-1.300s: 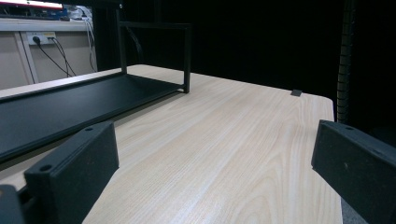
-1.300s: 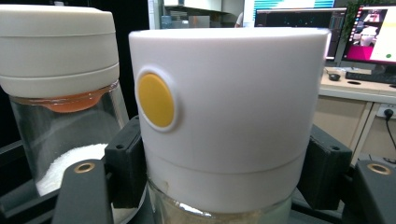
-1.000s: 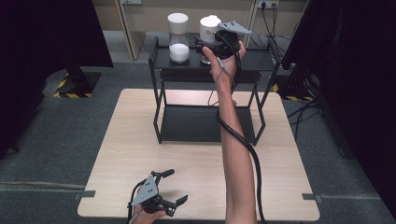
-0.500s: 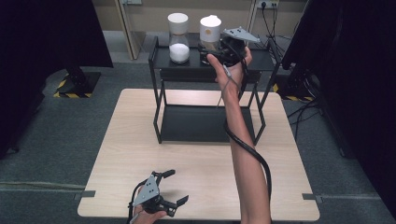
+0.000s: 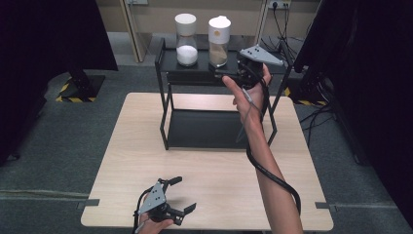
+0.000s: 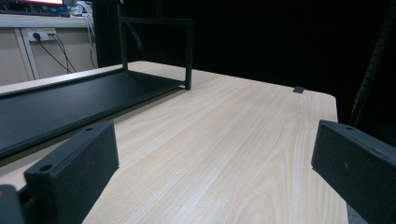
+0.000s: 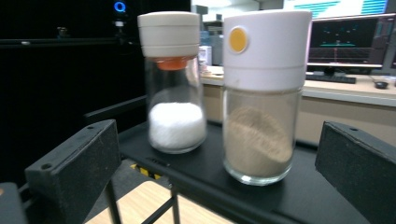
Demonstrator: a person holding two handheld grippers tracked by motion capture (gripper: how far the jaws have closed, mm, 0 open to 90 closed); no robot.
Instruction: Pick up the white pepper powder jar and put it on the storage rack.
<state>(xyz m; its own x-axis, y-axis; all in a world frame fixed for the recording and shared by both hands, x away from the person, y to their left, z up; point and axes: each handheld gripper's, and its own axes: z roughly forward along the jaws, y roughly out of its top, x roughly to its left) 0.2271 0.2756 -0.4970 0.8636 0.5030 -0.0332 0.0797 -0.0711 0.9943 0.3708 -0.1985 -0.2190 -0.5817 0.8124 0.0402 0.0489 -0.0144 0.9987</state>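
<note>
Now, on the left, the left gripper (image 5: 170, 197) is seen low at the near edge of the bench (image 5: 219, 175), its fingers (image 6: 74, 172) spread wide with nothing but bare wood between them; no work is being done there.

Further along, on the top shelf of the black rack (image 5: 195, 73), two jars are lined up: the jar of white grains (image 5: 186, 34) to the left and the jar of brown powder (image 5: 218, 41) just beside it, apart from it and upright.

And here is the change: a second ago the brown jar was up at the right gripper (image 5: 229, 74), and it has since been set down on the shelf. The fingers (image 7: 74, 163) have just been opening and are now spread at full width, and in the right gripper view the brown jar (image 7: 264, 93) stands ahead of the gap with no pad touching it. The gripper has been drawn back from it, toward the right front of the shelf.

So the placing can be judged done, with the jar steady on its base. A clean retreat is what the next move calls for, so that the jar is not clipped by a finger.
</note>
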